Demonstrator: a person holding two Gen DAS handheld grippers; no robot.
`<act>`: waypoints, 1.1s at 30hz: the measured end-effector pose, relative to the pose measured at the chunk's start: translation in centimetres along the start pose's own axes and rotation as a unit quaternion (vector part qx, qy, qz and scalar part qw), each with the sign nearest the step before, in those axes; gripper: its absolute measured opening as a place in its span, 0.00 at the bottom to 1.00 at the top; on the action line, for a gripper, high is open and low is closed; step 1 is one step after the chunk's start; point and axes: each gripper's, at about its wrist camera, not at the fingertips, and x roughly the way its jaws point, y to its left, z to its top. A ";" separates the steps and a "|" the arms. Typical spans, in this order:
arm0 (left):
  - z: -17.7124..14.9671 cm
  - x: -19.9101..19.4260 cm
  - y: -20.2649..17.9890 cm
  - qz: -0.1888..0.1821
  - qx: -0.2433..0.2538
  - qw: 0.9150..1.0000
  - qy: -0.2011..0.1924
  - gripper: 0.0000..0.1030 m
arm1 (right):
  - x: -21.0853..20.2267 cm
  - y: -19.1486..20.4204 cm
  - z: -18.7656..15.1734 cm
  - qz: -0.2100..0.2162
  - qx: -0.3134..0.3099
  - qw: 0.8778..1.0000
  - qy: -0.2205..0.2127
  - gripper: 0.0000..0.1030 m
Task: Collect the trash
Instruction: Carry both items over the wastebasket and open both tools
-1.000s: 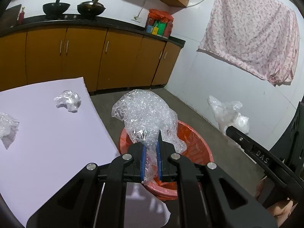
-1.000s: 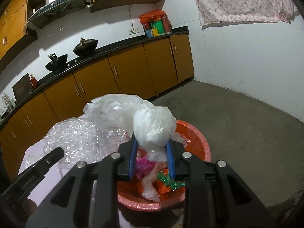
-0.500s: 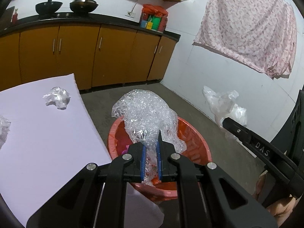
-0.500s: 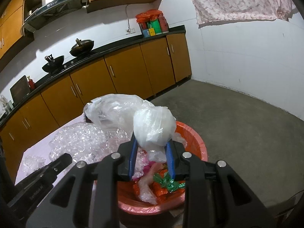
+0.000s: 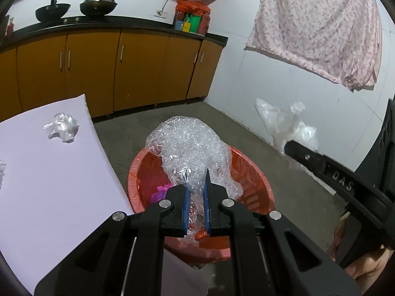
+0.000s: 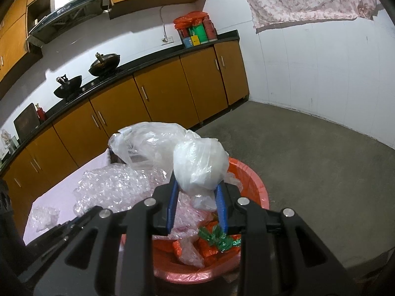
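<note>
My left gripper (image 5: 196,185) is shut on a crumpled sheet of bubble wrap (image 5: 187,148), which hangs over the red basin (image 5: 256,172) on the floor beside the table. My right gripper (image 6: 197,185) is shut on a knotted white plastic bag (image 6: 200,167) with a loose clear bag attached, held above the same basin (image 6: 254,185). The bubble wrap (image 6: 111,190) shows to the left in the right wrist view. In the left wrist view the plastic bag (image 5: 284,123) appears at the right. Orange and green wrappers (image 6: 214,241) lie inside the basin.
A white table (image 5: 49,185) stands left of the basin with a crumpled clear plastic wad (image 5: 61,129) on it. Orange cabinets (image 5: 138,69) line the back wall. Bare concrete floor (image 6: 308,153) lies to the right. A hand (image 5: 365,268) holds the right gripper.
My left gripper has carried the bubble wrap to the right, off the table edge and further over the basin. The right gripper has stayed put with its bag.
</note>
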 end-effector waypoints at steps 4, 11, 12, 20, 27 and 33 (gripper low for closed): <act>-0.1 1.4 -0.1 0.000 0.001 1.000 0.021 0.09 | 1.5 -0.2 0.2 0.004 0.005 1.000 0.009 0.37; -0.5 1.9 0.8 0.012 -0.012 0.999 0.031 0.50 | 1.4 -0.6 -0.2 0.006 0.006 1.000 0.000 0.66; -0.5 1.7 0.9 0.013 -0.013 0.999 0.030 0.52 | 1.3 -0.7 -0.3 0.004 0.008 1.000 -0.002 0.68; -1.0 -0.5 2.5 0.049 -0.018 0.998 0.019 0.71 | 0.3 -1.1 -0.9 0.011 0.026 1.000 -0.005 0.87; -1.8 -4.4 6.6 0.142 -0.030 0.989 -0.011 0.85 | 0.1 0.7 -2.0 0.019 0.013 1.000 0.000 0.88; -2.6 -9.0 14.0 0.265 -0.073 0.961 -0.035 0.93 | 0.5 2.9 -2.7 0.032 -0.010 0.999 0.012 0.89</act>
